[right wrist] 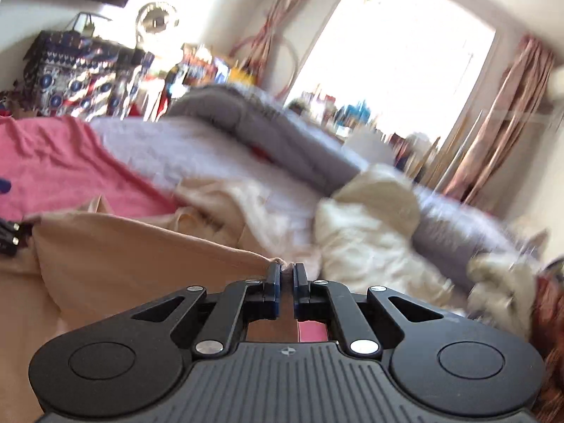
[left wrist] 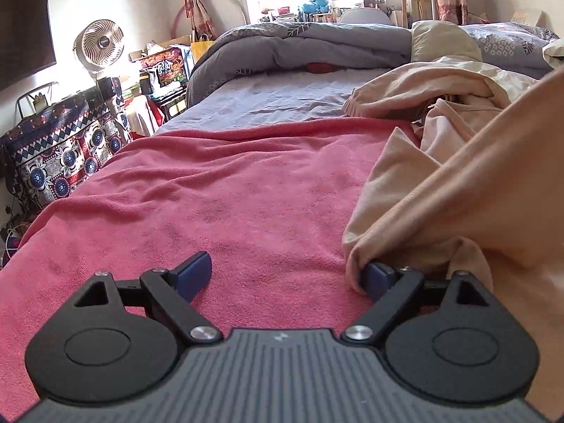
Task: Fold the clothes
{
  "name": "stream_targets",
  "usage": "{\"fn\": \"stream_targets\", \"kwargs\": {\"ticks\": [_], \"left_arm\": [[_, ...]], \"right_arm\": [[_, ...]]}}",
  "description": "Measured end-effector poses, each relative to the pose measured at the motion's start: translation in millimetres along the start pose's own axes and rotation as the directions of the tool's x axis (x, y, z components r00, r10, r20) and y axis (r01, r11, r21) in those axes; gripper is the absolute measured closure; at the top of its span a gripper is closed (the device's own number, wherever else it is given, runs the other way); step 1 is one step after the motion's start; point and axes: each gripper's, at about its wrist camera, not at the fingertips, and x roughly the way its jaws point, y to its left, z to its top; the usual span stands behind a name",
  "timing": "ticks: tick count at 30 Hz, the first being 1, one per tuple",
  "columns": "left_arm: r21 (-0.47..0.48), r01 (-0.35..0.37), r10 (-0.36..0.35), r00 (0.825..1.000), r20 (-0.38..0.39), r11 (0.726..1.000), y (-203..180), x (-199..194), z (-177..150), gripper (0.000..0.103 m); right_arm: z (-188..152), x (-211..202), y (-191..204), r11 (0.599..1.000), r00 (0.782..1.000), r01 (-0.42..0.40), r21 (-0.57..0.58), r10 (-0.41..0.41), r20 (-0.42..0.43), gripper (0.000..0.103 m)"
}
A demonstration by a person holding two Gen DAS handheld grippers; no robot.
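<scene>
Peach cloth of a garment [right wrist: 141, 246] is pinched at its edge by the right claw [right wrist: 285, 275], pads pressed together on it. Left claw [left wrist: 289, 275] is spread wide, one pad [left wrist: 379, 276] touching a bunched corner. No fold is made yet. Beyond, unfolded clothes [left wrist: 440, 84] are heaped on the pink towel [left wrist: 229, 194] covering the bed [left wrist: 282, 95].

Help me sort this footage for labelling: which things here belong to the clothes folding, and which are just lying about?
Belongs to the job:
peach garment
left hand-held gripper, open
right hand-held gripper, shut on the peach garment
pink towel underneath

Just lying about:
grey duvet
fan
cream bedding
patterned cloth
</scene>
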Motion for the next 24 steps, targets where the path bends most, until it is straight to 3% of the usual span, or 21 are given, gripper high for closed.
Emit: {"fn": "stream_targets", "kwargs": {"ticks": [3,4,6,7,11,13,14,16,19,22,24], "left_arm": [[0.042,-0.010,0.009,1.000,0.026,0.999,-7.3,-5.1,-0.7,0.013],[0.055,-0.015,0.013,0.999,0.033,0.998,-9.7,-6.5,-0.7,0.013],[0.066,0.001,-0.004,0.999,0.038,0.998,-10.8,-7.5,-0.5,0.013],[0.069,0.012,-0.015,0.999,0.040,0.998,-10.8,-8.0,-0.4,0.013],[0.054,0.067,-0.073,0.991,0.112,0.996,-5.9,-21.8,-2.7,0.011],[0.054,0.130,-0.137,0.977,0.162,0.990,-2.6,-31.2,-4.8,0.010],[0.058,0.165,-0.173,0.966,0.192,0.985,-1.1,-36.4,-6.2,0.010],[0.077,0.232,-0.244,0.937,0.249,0.970,1.1,-46.4,-10.0,0.008],[0.107,0.329,-0.346,0.884,0.315,0.938,4.8,-58.5,-14.6,0.008],[0.086,0.394,-0.400,0.856,0.328,0.915,11.0,-59.1,-13.3,0.008],[0.053,0.440,-0.432,0.842,0.324,0.897,17.2,-55.9,-12.0,0.006]], "right_arm": [[-8.2,-37.0,-0.7,0.993,0.993,-0.016,-0.117,0.029,0.111,0.094],[-19.3,-40.4,2.6,0.988,0.996,-0.028,-0.152,0.041,0.079,0.094],[-57.7,-40.3,13.4,0.964,0.993,-0.101,-0.246,0.085,-0.078,0.094],[-77.7,-39.9,18.5,0.952,0.982,-0.139,-0.272,0.097,-0.163,0.094],[-125.6,-53.2,30.1,0.930,0.901,-0.270,-0.248,0.154,-0.405,0.095],[-123.7,-59.8,30.4,0.922,0.882,-0.293,-0.252,0.159,-0.445,0.087],[-114.5,-58.4,29.2,0.925,0.884,-0.283,-0.255,0.148,-0.444,0.080],[-86.7,-48.6,25.3,0.942,0.895,-0.257,-0.216,0.147,-0.421,0.047],[-26.7,-12.5,21.3,0.970,0.911,-0.243,-0.032,0.216,-0.352,0.033],[39.8,53.4,38.7,0.941,0.899,-0.289,0.174,0.330,-0.289,0.031],[76.6,104.8,69.1,0.909,0.874,-0.327,0.260,0.396,-0.283,0.031]]}}
